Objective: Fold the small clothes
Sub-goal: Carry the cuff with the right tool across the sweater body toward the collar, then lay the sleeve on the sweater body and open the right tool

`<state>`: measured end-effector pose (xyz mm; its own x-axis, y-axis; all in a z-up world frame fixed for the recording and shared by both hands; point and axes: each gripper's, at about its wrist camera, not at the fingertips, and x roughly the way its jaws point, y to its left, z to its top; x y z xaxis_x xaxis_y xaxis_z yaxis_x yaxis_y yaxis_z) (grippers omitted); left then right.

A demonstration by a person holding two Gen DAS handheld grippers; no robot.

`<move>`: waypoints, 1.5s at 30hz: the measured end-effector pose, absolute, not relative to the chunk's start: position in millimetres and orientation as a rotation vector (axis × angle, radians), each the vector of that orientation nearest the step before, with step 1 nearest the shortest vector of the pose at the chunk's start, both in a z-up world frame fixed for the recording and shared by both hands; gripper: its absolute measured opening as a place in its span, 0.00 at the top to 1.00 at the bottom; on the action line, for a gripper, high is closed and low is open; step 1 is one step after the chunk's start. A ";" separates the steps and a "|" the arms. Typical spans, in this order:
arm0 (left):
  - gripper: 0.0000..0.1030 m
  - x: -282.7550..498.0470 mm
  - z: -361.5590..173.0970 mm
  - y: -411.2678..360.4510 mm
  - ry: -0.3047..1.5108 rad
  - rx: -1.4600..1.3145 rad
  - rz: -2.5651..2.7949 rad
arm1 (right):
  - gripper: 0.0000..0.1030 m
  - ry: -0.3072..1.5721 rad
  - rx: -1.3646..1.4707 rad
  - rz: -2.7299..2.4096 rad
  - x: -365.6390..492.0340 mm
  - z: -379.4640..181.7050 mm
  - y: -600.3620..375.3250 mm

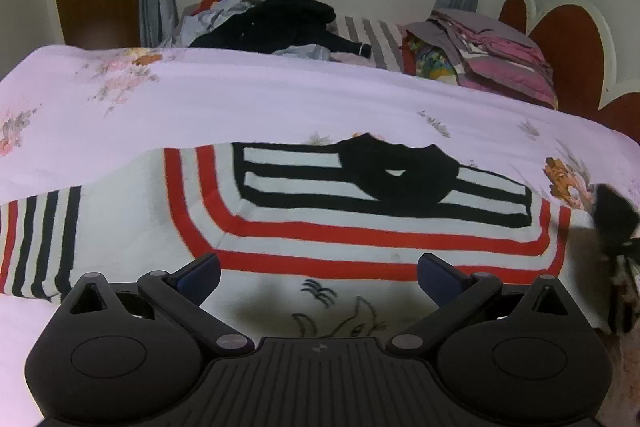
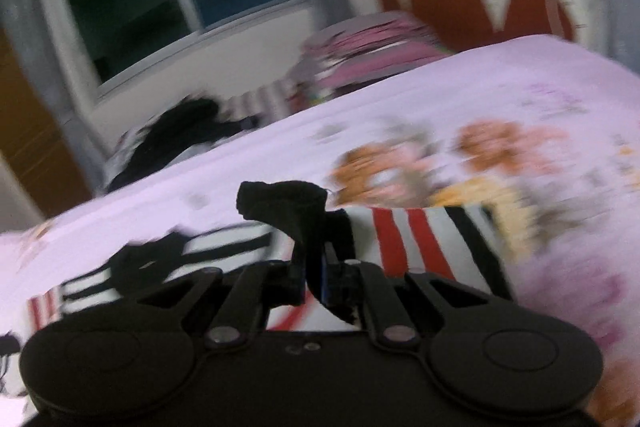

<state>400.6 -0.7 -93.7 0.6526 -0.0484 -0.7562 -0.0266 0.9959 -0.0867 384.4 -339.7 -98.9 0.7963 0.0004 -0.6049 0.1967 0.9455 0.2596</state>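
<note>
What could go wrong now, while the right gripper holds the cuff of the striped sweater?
1. The right gripper pinches only the black cuff of the striped sweater; so narrow a hold might slip.
2. The left gripper is open above the hem and holds nothing, so a pull on the sleeve may drag the whole sweater across the floral sheet.

Striped sweater (image 1: 320, 227) flat on pink floral bedspread (image 1: 240, 99).

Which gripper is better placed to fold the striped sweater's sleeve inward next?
Right. The right gripper is already shut on the black cuff of the striped sweater; the left gripper hangs open and empty over its hem.
</note>
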 end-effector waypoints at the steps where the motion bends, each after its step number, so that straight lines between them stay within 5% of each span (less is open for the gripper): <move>1: 0.00 401.4 -94.8 3.2 0.861 -0.102 -0.012 | 0.93 0.662 0.319 -0.082 389.2 -105.0 -323.9; 5: 0.00 401.8 -97.6 16.9 0.843 -0.153 -0.052 | 0.92 0.722 0.313 -0.013 401.5 -127.6 -270.7; 14: 0.00 417.4 -121.8 3.3 0.931 -0.223 -0.199 | 0.65 0.802 0.347 0.025 399.8 -143.7 -241.0; 30: 0.01 440.5 -168.0 -109.4 1.087 -0.328 -0.456 | 0.52 0.708 0.266 -0.295 292.3 -127.2 -330.8; 31: 0.03 440.8 -169.9 -112.2 1.078 -0.332 -0.459 | 0.52 0.709 0.275 -0.309 288.5 -129.4 -335.8; 33: 0.28 443.1 -174.2 -116.8 1.072 -0.332 -0.484 | 0.51 0.713 0.291 -0.326 284.5 -133.8 -343.4; 37: 0.28 444.7 -176.5 -123.2 1.047 -0.304 -0.493 | 0.46 0.717 0.327 -0.341 278.0 -139.0 -352.8; 39: 0.58 445.5 -176.5 -124.6 1.033 -0.303 -0.503 | 0.45 0.718 0.329 -0.344 278.0 -140.4 -354.6; 41: 0.70 448.9 -180.4 -126.2 1.056 -0.319 -0.519 | 0.45 0.721 0.330 -0.344 277.7 -141.7 -355.9; 43: 0.70 449.4 -182.4 -125.5 1.050 -0.333 -0.508 | 0.45 0.728 0.330 -0.339 280.0 -143.0 -356.3; 45: 0.85 449.8 -181.8 -124.2 1.033 -0.343 -0.500 | 0.44 0.732 0.333 -0.337 283.2 -144.4 -356.6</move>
